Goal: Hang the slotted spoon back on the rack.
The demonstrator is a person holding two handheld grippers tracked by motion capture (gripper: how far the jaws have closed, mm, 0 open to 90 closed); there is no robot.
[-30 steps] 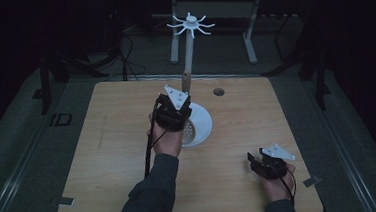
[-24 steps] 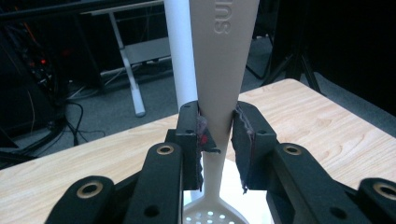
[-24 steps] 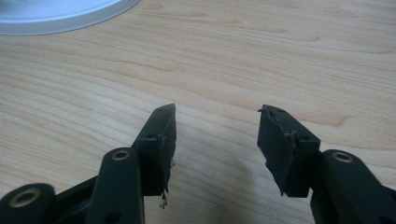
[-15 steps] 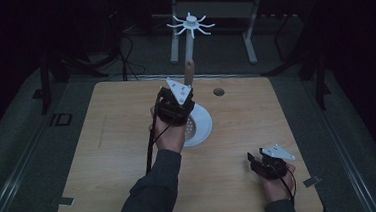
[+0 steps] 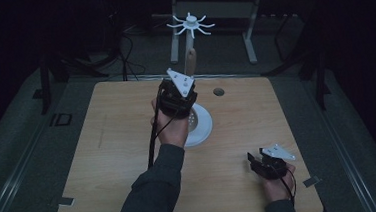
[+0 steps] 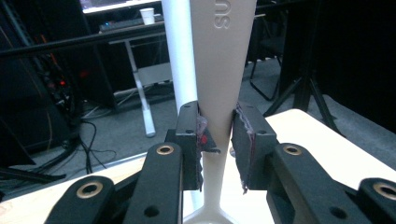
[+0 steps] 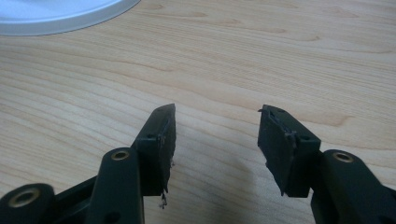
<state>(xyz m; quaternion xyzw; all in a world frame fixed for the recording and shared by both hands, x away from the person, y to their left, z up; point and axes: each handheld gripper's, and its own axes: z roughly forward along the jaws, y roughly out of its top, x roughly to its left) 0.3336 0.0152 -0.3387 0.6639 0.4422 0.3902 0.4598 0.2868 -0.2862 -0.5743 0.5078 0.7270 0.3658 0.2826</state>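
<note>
My left gripper (image 6: pixel 217 140) clamped the narrow neck of a pale spoon-like utensil (image 6: pixel 219 70), holding it upright above the white plate (image 5: pixel 202 130) on the wooden table (image 5: pixel 103 142). My right gripper (image 7: pixel 215 135) rested low on the table, well apart from the plate, jaws spread with nothing between them.

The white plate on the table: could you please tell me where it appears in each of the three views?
High view: the white plate lies at the table's centre, partly behind the left gripper.
Left gripper view: I cannot make it out for certain.
Right gripper view: its rim curves across the top left corner.
Shared landmark: the wooden tabletop.
</note>
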